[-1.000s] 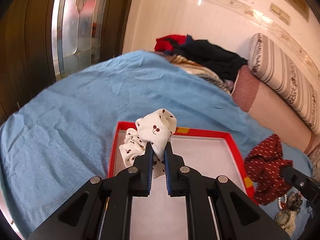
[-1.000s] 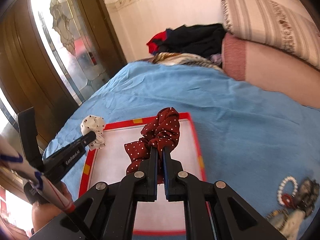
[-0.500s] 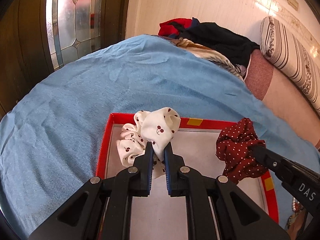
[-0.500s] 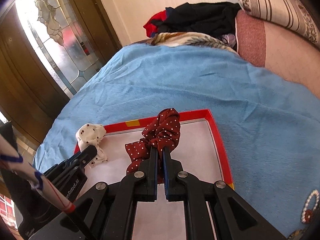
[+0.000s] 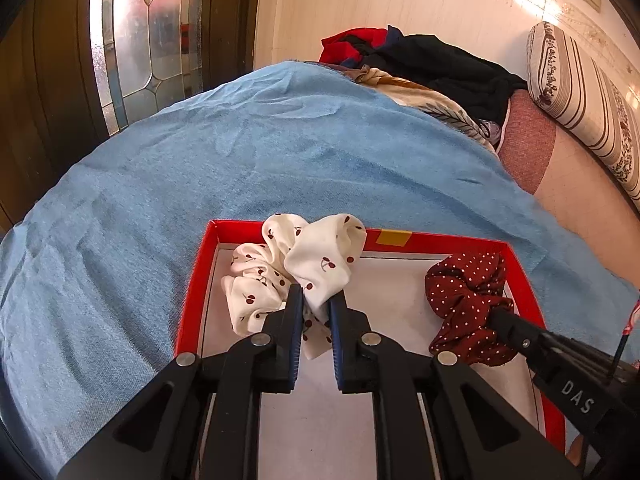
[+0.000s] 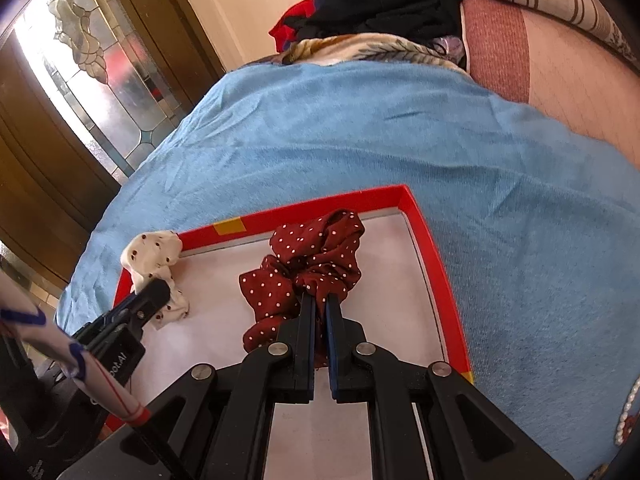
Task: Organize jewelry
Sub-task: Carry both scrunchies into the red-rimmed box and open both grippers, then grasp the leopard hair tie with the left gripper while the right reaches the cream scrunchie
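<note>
We clamp our left gripper (image 5: 316, 300) and right gripper (image 6: 320, 304) fingers on each soft, light scrunchie's bunched fold, white scrunchie (image 5: 296, 264) and red scrunchie (image 6: 312, 256).

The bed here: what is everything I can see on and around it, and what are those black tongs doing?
white cherry-print scrunchie: one, white with dark red cherries, over the tray's far left corner, in the left tongs.
dark red scrunchie: one, white dots, over the tray's right part, in the right tongs.
tray: one, red rim, white floor, on the blanket.
blanket: one, light blue, over the bed.
pile of clothes: one, black and red, at the far end.
striped cushion: one, cream and brown, by the wall.
bead bracelet: one, whitish, on the blanket right of the tray.
glass door: one, patterned panes, left.
left tongs: black, just loosening, cloth between them.
right tongs: black, clamped shut.
</note>
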A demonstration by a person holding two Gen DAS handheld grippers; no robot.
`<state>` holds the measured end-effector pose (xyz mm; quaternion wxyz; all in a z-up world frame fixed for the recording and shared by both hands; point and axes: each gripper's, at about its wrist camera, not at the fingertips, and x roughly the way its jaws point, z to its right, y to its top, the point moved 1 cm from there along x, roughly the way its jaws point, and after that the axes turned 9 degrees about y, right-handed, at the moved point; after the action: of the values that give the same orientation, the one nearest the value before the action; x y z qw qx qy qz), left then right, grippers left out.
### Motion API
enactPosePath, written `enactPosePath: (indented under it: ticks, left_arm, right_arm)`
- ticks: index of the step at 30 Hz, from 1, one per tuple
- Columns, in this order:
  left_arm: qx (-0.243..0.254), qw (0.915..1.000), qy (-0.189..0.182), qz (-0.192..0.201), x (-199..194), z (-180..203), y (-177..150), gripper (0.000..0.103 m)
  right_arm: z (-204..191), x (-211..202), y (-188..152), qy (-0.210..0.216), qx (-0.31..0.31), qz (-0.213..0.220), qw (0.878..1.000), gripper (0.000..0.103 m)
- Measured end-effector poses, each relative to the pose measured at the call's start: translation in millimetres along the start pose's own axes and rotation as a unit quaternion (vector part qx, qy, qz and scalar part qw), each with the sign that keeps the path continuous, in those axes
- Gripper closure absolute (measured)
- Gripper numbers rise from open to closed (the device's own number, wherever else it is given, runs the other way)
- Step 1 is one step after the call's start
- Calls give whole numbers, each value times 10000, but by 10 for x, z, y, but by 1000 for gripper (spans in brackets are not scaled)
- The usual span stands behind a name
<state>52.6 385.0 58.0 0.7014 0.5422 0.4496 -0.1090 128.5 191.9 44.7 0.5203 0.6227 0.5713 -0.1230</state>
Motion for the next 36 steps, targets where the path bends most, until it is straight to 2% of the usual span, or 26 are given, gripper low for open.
enactPosePath:
  ticks: [3, 6, 8, 10, 17, 19, 23, 27, 30, 33, 36]
  left_arm:
    - [-21, 10000, 17, 8, -5, -9, 1, 85]
    - [-21, 10000, 39, 9, -17, -7, 1, 77]
    - [-11, 10000, 46, 27, -37, 0, 0, 68]
    - [4, 10000, 32, 25, -57, 8, 6, 64]
    - [-20, 9999, -117, 99, -302, 39, 62, 60]
    - [33, 9998, -123, 162, -408, 68, 62, 60]
    - [2, 9985, -436, 334, -701, 109, 35, 60]
    - [259, 9953, -724, 587, -1085, 267, -109, 60]
    - [337, 9920, -1070, 584, -1357, 423, -270, 60]
    - [463, 9881, -1335, 607, -1652, 690, -426, 60]
    - [784, 9814, -1556, 811, -2061, 1056, -561, 60]
  right_arm:
    - [5, 16, -21, -17, 12, -23, 10000, 95]
    - [18, 2, -28, 0, 79, -33, 10000, 93]
    - [14, -11, -33, 35, 80, -53, 9999, 91]
    - [-1, -37, -38, 9, 40, -57, 10000, 91]
    - [-91, -371, -100, 134, -30, 94, 9999, 90]
    - [-103, -557, -158, 168, -58, 183, 9997, 90]
    - [-64, -1033, -375, 248, -26, 372, 9990, 90]
    - [34, -1649, -735, 183, -80, 675, 9975, 90]
    - [196, -2171, -1069, 95, -11, 995, 9950, 90]
    - [398, -2625, -1378, -145, 69, 1275, 9917, 89]
    - [607, -3067, -1599, -492, 127, 1526, 9870, 89]
